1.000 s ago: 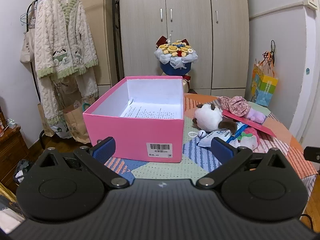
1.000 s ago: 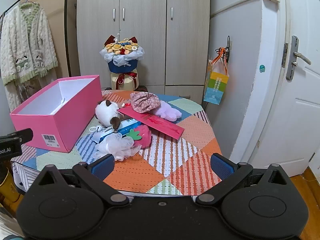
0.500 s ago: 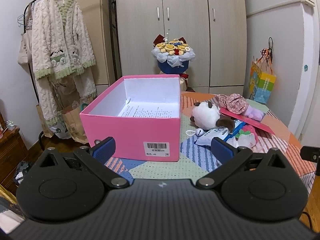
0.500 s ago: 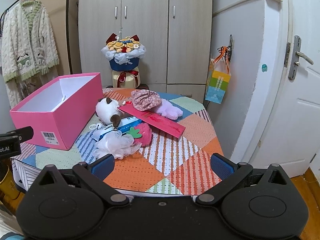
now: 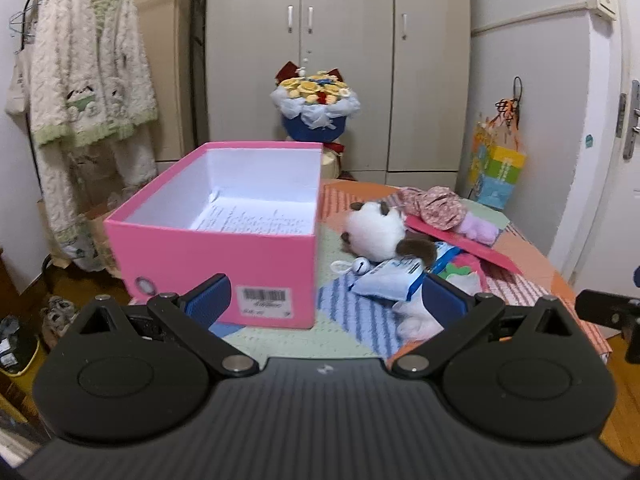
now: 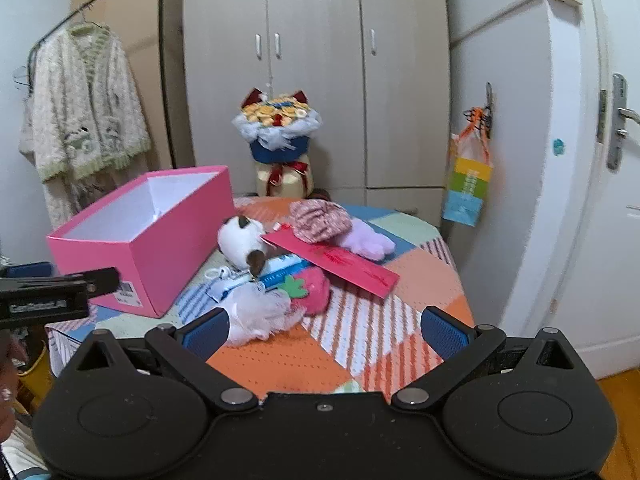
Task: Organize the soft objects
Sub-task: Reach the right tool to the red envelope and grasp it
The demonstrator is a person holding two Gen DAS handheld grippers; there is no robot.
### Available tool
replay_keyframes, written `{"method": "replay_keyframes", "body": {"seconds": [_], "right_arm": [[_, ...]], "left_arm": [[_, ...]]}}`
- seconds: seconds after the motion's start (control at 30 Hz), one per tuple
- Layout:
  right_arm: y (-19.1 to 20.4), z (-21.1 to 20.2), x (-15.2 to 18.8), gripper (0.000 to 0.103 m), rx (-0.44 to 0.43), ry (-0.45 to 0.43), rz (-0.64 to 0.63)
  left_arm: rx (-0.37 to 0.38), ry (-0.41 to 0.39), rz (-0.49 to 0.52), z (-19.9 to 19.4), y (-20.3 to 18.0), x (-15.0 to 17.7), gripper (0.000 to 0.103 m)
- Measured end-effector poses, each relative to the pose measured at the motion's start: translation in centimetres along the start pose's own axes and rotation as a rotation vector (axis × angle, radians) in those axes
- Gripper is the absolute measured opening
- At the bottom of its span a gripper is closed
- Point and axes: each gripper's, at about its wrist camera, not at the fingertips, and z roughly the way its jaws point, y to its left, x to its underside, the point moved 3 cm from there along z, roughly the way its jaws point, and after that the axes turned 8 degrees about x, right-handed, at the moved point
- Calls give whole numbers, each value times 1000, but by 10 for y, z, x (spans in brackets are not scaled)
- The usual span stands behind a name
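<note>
Wardrobe at 12 o'clock behind the table, with a bouquet standing before its doors; knit cardigan on a rail at 10 o'clock; striped gift bag hanging at 2 o'clock, beside a white door. Table covered by a patchwork cloth. Box: pink, open, white inside, at 11 o'clock on the table, barcode label facing the left wrist camera; holds only a printed sheet on its floor. Soft objects lie in a heap just right of the box, at about 12 to 1 o'clock from the right gripper: white-and-brown plush nearest the box, floral cloth piece behind it, lilac plush touching that, red strawberry plush and white mesh puff at the near edge. A red envelope rests tilted over the heap, and a blue-and-white packet lies under the plush and envelope; a small bell on a ring sits between plush and box. Left gripper: jaws wide, nothing between them, facing the box's near wall and the packet. Right gripper: jaws wide, empty, the puff just past its left finger. The left tool's body shows at 9 o'clock in the right wrist view.
</note>
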Motion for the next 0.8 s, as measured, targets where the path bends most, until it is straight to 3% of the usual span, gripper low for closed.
{"method": "replay_keyframes", "body": {"seconds": [0.1,0.27,0.33,0.47,0.57,0.8], "right_arm": [[-5,11,0,103,-41,-45,3],[-22,44,-7,103,-47,-82,-20],[-30,59,-10,103,-19,-67,-63],[-43,94,-12,103,-39,-25,-143],[-42,117,-11,89,-72,-9,-226],[-25,161,-9,80,-96,6,-417]], "left_arm": [[21,-18,48,14,-11,-10,103],[147,22,95,51,-26,-39,100],[186,65,114,70,-32,-48,97],[287,178,153,111,-46,-65,75],[328,257,155,139,-56,-68,65],[353,402,27,194,-57,-54,58]]}}
